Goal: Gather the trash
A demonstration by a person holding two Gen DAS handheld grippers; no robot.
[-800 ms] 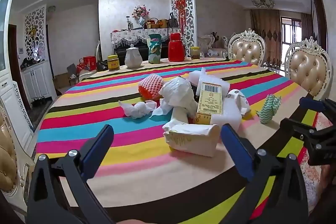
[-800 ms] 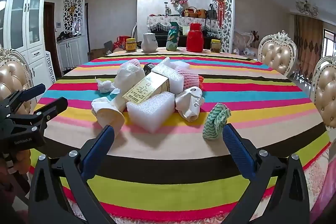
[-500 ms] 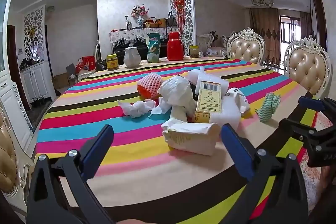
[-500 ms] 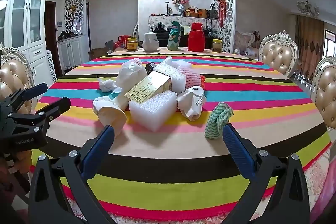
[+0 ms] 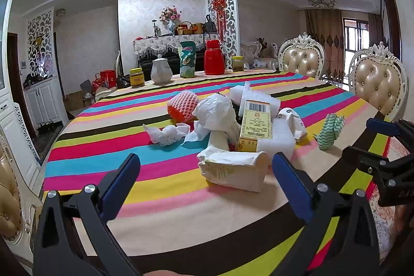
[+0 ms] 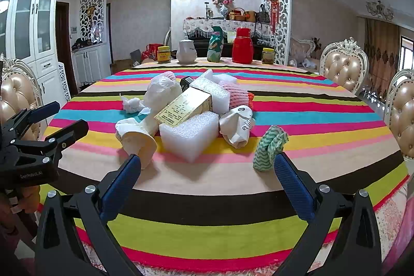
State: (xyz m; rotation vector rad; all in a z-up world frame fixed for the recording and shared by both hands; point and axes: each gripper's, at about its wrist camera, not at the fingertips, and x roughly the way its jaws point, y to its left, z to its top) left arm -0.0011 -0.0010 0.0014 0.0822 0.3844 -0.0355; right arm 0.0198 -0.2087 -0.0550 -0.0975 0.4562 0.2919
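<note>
The left gripper has its jaws spread wide and holds nothing; it hangs over the near part of the striped tablecloth, short of the heap of trash. The right gripper is just as wide apart and empty, also above the near edge of the cloth.

The trash sits in a loose pile near the middle of the table. Nearest the left gripper lies a crumpled paper wrapper, with a yellow box leaning on a white foam block behind it. A twisted tissue lies just left of the pile, and a pink foam net sits behind it. A green and white cloth stands a little apart on the right (it is the piece closest to the right gripper's right finger).

The right view shows a tipped paper cup and a squashed white cup, touching the foam block on either side. Jars, a white pot and a red flask stand along the far edge.
</note>
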